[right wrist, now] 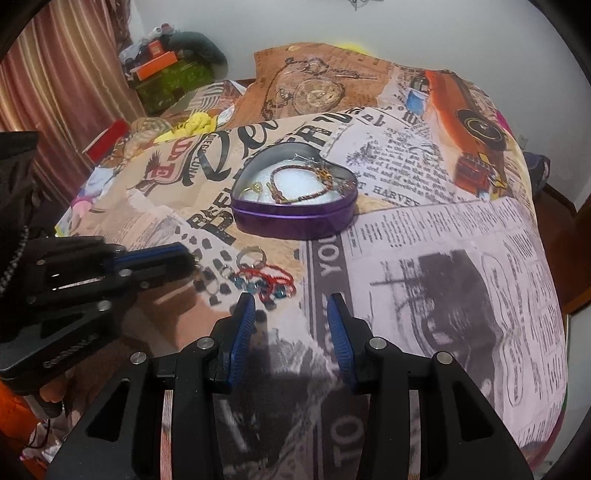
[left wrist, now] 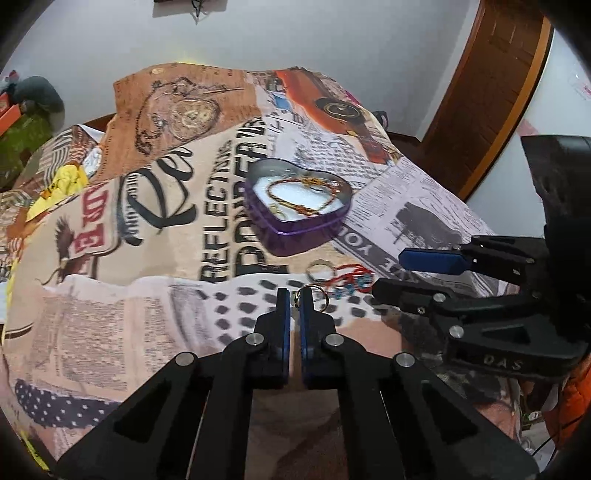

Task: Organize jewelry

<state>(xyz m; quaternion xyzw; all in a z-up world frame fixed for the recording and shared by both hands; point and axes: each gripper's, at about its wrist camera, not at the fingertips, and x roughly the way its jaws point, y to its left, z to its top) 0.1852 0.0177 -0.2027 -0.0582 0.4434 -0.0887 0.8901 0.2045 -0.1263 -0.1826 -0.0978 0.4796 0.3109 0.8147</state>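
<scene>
1. A plain white wall [left wrist: 332,33] stood behind the bed.
2. A printed bedspread [right wrist: 443,258] with newspaper and car pictures covered the surface.
3. A wooden door frame [left wrist: 498,85] rose at one side.
4. Striped pinkish curtains [right wrist: 62,74] hung at the other, beside a pile of clutter [right wrist: 170,66].

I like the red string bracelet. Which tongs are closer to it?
Left. The left tongs are shut on a small ring right beside the red string bracelet. The right tongs hover open just short of it.
</scene>
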